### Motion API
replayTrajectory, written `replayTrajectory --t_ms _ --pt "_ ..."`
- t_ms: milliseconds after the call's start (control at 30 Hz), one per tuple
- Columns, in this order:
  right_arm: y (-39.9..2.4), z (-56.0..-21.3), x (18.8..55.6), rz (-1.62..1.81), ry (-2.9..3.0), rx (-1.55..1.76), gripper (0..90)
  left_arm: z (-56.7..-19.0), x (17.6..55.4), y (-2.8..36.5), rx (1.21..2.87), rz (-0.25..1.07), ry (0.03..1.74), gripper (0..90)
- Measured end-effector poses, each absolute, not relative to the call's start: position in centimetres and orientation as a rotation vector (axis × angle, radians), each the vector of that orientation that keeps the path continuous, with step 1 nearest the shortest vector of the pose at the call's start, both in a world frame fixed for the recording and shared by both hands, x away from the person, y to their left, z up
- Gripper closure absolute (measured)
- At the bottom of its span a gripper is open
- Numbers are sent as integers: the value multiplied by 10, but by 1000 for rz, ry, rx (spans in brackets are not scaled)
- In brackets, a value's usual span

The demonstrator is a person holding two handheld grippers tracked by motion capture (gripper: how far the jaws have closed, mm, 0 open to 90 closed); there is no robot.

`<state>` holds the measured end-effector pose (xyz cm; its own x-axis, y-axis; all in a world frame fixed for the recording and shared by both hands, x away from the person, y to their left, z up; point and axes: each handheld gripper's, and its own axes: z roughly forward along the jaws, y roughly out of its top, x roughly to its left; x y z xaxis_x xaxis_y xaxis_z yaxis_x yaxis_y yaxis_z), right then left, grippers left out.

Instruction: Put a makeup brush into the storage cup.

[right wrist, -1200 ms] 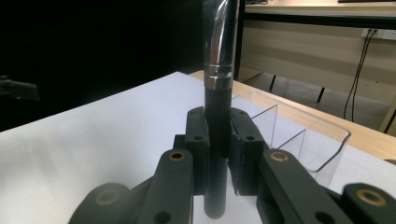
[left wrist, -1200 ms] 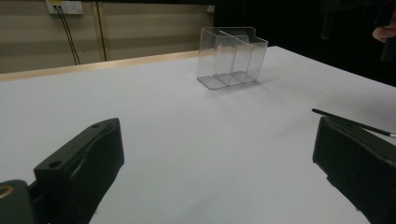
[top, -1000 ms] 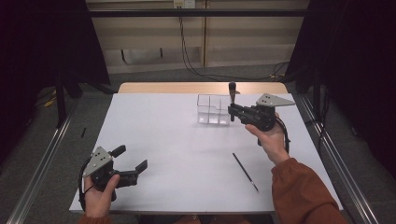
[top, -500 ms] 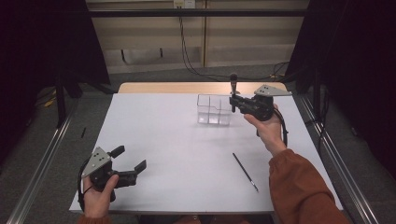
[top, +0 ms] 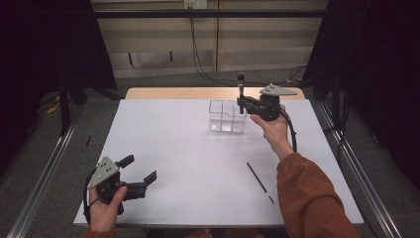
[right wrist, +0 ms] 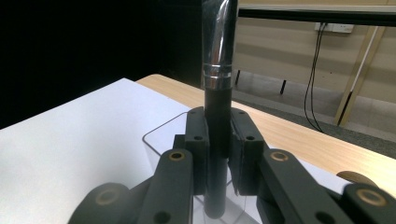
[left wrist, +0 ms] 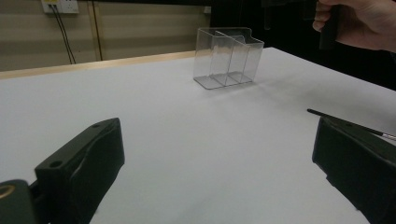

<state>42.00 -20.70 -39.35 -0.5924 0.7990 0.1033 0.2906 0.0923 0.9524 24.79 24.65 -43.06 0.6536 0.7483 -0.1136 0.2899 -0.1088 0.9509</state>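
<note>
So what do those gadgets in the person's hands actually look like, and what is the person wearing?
Each hand holds a black, chunky two-jaw tool: the left gripper and the right gripper. Each carries a grey three-cornered plate on top and trails a black cable. Close up, the right gripper's jaws are flat black blocks on linked arms with brass-coloured pivot pins. The right arm wears a rust-orange sleeve.

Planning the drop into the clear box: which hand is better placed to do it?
Right. The right gripper is shut on the big brush, upright, right at the clear box. The left gripper sits open at the near left corner, far from both box and thin brush.
</note>
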Motion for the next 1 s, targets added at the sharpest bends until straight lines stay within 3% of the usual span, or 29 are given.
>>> replayTrajectory --t_ms 1000 --pt "-208 -417 442 1464 1910 1169 797 -430 248 243 1727 497 819 24"
